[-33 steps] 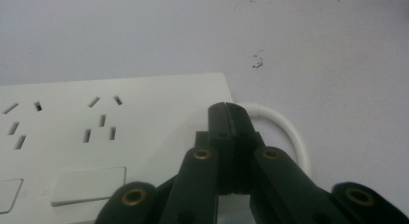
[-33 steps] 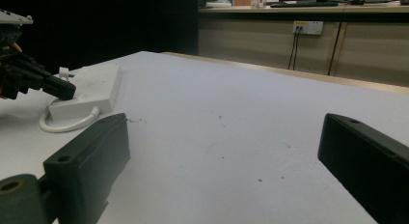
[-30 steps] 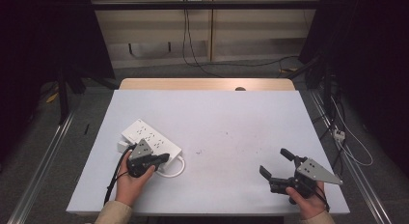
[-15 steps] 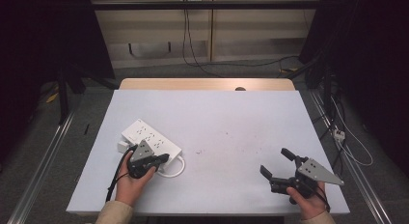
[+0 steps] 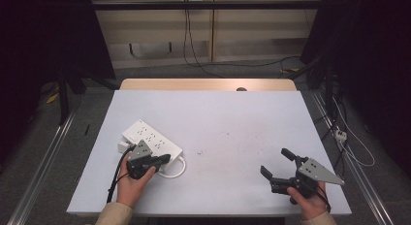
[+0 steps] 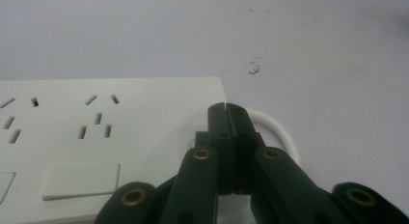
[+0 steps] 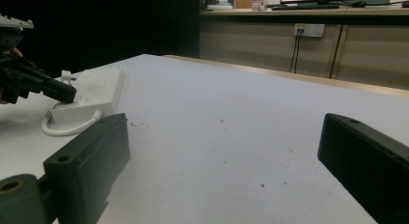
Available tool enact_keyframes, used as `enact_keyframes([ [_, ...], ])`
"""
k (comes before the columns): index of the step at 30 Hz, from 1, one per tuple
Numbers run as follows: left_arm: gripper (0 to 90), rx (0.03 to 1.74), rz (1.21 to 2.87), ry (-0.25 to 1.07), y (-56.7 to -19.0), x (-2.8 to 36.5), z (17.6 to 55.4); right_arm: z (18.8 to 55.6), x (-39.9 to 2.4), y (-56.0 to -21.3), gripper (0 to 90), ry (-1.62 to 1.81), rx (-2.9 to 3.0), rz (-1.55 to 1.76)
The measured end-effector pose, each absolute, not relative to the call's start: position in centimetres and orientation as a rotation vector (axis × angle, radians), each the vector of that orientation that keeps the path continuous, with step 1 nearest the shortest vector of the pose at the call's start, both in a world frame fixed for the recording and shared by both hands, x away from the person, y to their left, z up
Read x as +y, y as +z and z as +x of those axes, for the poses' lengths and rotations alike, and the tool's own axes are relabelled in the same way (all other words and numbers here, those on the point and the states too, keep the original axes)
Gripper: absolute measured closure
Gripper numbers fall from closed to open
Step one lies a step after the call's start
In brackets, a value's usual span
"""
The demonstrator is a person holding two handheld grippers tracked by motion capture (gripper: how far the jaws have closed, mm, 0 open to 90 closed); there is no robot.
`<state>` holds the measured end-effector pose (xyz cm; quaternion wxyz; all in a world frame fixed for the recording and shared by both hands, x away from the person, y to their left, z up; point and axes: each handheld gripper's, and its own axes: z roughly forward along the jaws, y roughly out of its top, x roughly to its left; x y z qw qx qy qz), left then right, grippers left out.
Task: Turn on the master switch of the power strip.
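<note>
A white power strip (image 5: 150, 140) lies flat at the table's left front, its short white cable (image 5: 177, 169) looping off the near end. My left gripper (image 5: 166, 158) is shut, with nothing between the jaws, and its joined tips rest at the strip's near end beside the cable. In the left gripper view the closed tips (image 6: 225, 109) sit over the strip (image 6: 96, 132) edge, by the cable (image 6: 277, 130). My right gripper (image 5: 275, 161) is held open low over the bare table at the right front, holding nothing. Its view (image 7: 224, 132) looks across at the strip (image 7: 96, 91) and the left gripper (image 7: 53, 89).
The white table (image 5: 218, 118) has faint dark specks near its middle. A wooden strip edges its far side, and cables run over the floor beyond. Metal rails flank both sides. A wall socket (image 7: 308, 30) sits on the far wall.
</note>
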<state>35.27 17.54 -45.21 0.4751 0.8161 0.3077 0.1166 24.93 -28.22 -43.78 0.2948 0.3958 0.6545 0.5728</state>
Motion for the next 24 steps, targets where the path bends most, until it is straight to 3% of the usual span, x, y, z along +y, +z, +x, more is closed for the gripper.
enact_keyframes([
  [8,82.7,0.778,1.965,0.286,-44.91,17.86,35.29,24.94,-28.21,-43.78,4.1,1.527,1.744,1.049],
  [21,61.5,0.802,1.929,0.257,-44.52,17.99,35.35,24.96,-28.21,-43.78,4.1,1.525,1.743,1.05],
  [24,51.3,0.812,1.918,0.235,-44.57,18.04,35.45,24.94,-28.25,-43.81,4.1,1.526,1.745,1.051],
])
